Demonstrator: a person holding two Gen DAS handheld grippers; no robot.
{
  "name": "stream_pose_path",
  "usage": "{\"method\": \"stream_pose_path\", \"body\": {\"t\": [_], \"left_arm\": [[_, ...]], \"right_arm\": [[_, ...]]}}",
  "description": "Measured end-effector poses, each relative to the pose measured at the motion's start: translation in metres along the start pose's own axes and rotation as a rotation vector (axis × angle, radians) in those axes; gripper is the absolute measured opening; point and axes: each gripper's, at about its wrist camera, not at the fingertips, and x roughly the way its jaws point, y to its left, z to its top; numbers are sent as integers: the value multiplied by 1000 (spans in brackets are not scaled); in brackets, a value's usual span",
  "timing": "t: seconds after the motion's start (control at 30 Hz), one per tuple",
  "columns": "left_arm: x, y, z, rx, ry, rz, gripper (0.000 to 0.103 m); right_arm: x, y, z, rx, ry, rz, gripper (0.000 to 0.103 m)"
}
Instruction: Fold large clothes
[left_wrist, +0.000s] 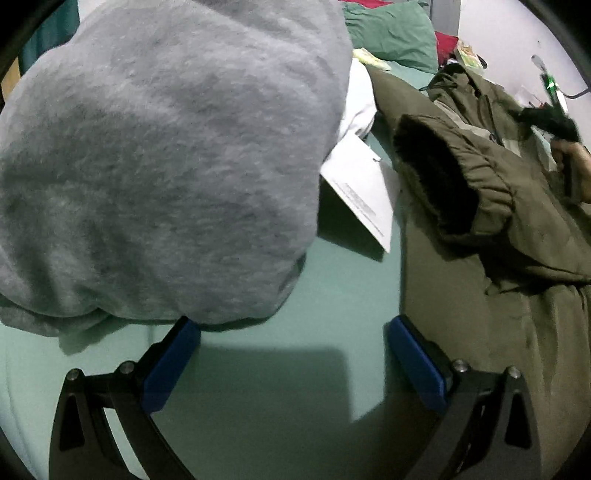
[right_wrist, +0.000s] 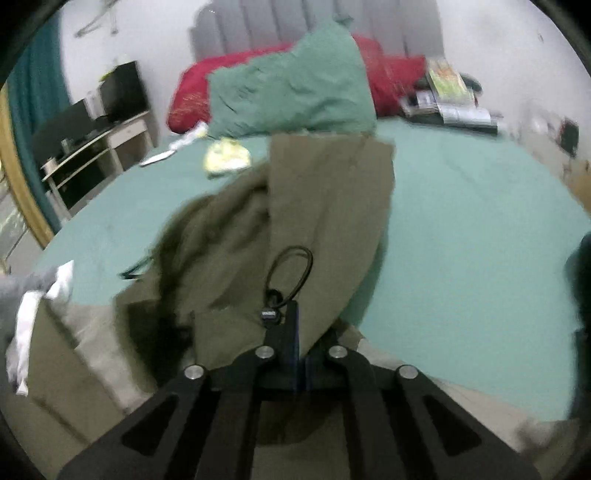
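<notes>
An olive green jacket (right_wrist: 325, 206) lies spread on the green bedsheet (right_wrist: 461, 221). My right gripper (right_wrist: 295, 317) is shut on the jacket's edge, beside a black drawstring loop (right_wrist: 291, 269) and its toggle (right_wrist: 269, 315). In the left wrist view the same jacket (left_wrist: 480, 280) lies at the right, one sleeve cuff (left_wrist: 432, 173) gaping dark. My left gripper (left_wrist: 293, 326) hangs open over bare sheet (left_wrist: 277, 369), between the jacket and a grey fleece garment (left_wrist: 166, 166), holding nothing. The right gripper (left_wrist: 550, 122) and the hand holding it show at the far right.
A white paper (left_wrist: 365, 192) lies between the grey garment and the jacket. At the bed's head are a green pillow (right_wrist: 291, 88), a red pillow (right_wrist: 192, 92) and a pile of books (right_wrist: 447, 96). A side table (right_wrist: 92, 147) stands left of the bed.
</notes>
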Motion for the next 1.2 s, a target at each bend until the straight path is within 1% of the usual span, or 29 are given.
{"method": "stream_pose_path", "body": {"t": [0.03,0.1,0.17,0.23,0.3,0.37,0.4,0.43,0.47,0.5,0.53,0.57,0.6,0.63,0.7,0.73,0.8,0.87,0.93,0.97,1.0,1.07,1.13,1.17,1.2], "left_arm": [[-3,-2,1,1,-1,-4,101],[-9,-5,2,7,-7,-14,101],[-18,-12,1,25,-29,-27,101],[-27,-17,3,43,-44,-32,101],[-35,-21,2,40,-47,-63,101],[-41,-23,-1,37,-38,-92,101],[-44,-26,-4,41,-31,-110,101],[-46,-28,-5,46,-31,-115,101],[-48,-31,-6,54,-31,-114,101],[-49,-32,-7,60,-30,-112,101],[-49,-34,-8,61,-30,-113,101],[-49,-34,-9,61,-31,-113,101],[-47,-33,-8,59,-29,-108,101],[-44,-36,-6,55,-27,-104,101],[-44,-28,-8,41,-21,-101,101],[-41,-25,-7,31,-17,-97,101],[-36,-21,-4,15,-11,-94,101],[-31,-18,-1,-4,-4,-103,101],[-28,-17,1,-16,6,-116,101],[-26,-18,3,-14,5,-123,101],[-26,-19,4,-5,-5,-121,101],[-23,-20,6,16,-23,-115,101],[-20,-17,5,16,-27,-121,101],[-18,-16,5,11,-24,-130,101],[-16,-15,4,6,-18,-137,101]], "right_arm": [[-14,6,-1,-35,-13,18,2],[-47,29,-4,-155,-18,50,2],[-75,54,-15,-266,5,77,2],[-97,80,-37,-373,61,96,2],[-116,97,-71,-433,139,119,2],[-122,109,-106,-437,218,148,2],[-124,113,-124,-430,273,163,4],[-124,115,-141,-424,328,156,7],[-124,114,-150,-422,348,144,12],[-128,110,-158,-407,369,156,30],[-132,106,-158,-379,375,183,60],[-139,100,-155,-351,355,196,70],[-143,94,-150,-331,330,194,77],[-147,84,-142,-302,305,193,77],[-159,61,-119,-210,226,189,79],[-162,48,-106,-166,183,175,83],[-161,21,-79,-67,97,127,86],[-146,-8,-51,49,42,77,87],[-123,-34,-32,160,9,64,89],[-110,-39,-26,194,-3,53,89],[-94,-44,-19,223,-6,48,90],[-60,-47,-8,263,24,68,96],[-23,-51,-7,332,109,99,98],[-6,-47,-8,361,139,112,98],[6,-47,-6,365,146,130,98]]}}
